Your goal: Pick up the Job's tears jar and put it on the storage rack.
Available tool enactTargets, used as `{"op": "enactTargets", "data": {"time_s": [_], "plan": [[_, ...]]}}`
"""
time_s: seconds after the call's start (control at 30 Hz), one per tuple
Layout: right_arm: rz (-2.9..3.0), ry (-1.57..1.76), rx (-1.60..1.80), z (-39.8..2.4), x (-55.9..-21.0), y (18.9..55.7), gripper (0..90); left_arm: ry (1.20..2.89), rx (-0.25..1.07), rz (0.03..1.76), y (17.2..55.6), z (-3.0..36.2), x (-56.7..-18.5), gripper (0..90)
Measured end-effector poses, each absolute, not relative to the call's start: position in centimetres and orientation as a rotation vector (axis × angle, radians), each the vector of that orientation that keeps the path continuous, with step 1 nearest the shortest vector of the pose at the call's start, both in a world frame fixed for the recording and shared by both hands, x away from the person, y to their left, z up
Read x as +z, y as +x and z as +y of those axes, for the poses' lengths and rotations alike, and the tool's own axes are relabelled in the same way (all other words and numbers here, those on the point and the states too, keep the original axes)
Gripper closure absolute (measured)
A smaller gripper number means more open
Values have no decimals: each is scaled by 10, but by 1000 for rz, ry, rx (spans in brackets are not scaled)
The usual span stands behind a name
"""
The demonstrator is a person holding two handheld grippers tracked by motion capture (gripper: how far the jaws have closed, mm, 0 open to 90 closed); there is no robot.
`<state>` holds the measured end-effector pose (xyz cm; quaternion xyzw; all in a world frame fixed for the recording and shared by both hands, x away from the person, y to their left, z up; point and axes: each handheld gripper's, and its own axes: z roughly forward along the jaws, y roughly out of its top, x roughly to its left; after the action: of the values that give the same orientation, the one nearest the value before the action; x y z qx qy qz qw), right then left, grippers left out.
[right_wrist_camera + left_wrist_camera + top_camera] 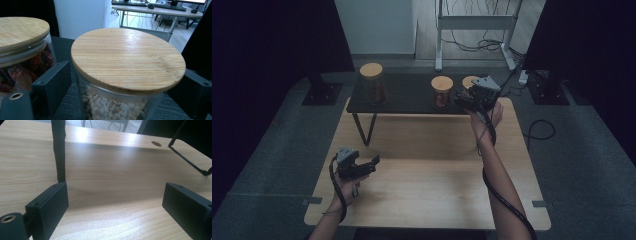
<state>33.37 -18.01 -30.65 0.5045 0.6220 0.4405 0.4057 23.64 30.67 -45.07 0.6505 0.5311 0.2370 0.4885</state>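
On the low black shelf [412, 97] stand three glass jars with bamboo lids. My right gripper [465, 100] is at the rightmost one, whose lid [469, 81] peeks out beside it. In the right gripper view this jar [125, 62], filled with small white pieces, sits between the jaws of my right gripper [125, 100]; a slim gap shows at the left pad, so the jaws stand open around it. A jar of red contents [22, 50] is just to its left. My left gripper [371, 165] hovers open over the wooden table [427, 170], nothing between its jaws [115, 205].
A taller jar [373, 84] stands at the shelf's left end and a shorter one [441, 92] near the middle. The shelf's black wire legs [58, 150] rest on the tabletop ahead of my left gripper. A desk frame and cables [477, 30] lie beyond.
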Motion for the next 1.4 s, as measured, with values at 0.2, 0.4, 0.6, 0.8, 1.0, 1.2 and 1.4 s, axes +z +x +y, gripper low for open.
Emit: {"op": "enactTargets", "data": {"time_s": [0.2, 0.4, 0.6, 0.8, 1.0, 1.2, 1.4], "plan": [[1581, 1274, 1113, -179, -308, 332, 90, 1578, 576, 1293, 236, 307, -450, 63], [1574, 1279, 1106, -179, -307, 331, 80, 1581, 575, 1284, 235, 306, -449, 64], [1579, 1270, 1086, -178, -303, 326, 60, 1588, 572, 1283, 235, 305, -450, 64], [1574, 1276, 1084, -179, -303, 320, 46, 1585, 574, 1283, 233, 305, -450, 63], [1572, 1275, 1090, -181, -303, 316, 43, 1580, 576, 1281, 231, 304, -449, 63], [1572, 1273, 1092, -181, -304, 313, 38, 1586, 577, 1276, 231, 303, -449, 63], [1563, 1282, 1098, -181, -307, 311, 36, 1590, 576, 1283, 232, 303, -450, 63]]}}
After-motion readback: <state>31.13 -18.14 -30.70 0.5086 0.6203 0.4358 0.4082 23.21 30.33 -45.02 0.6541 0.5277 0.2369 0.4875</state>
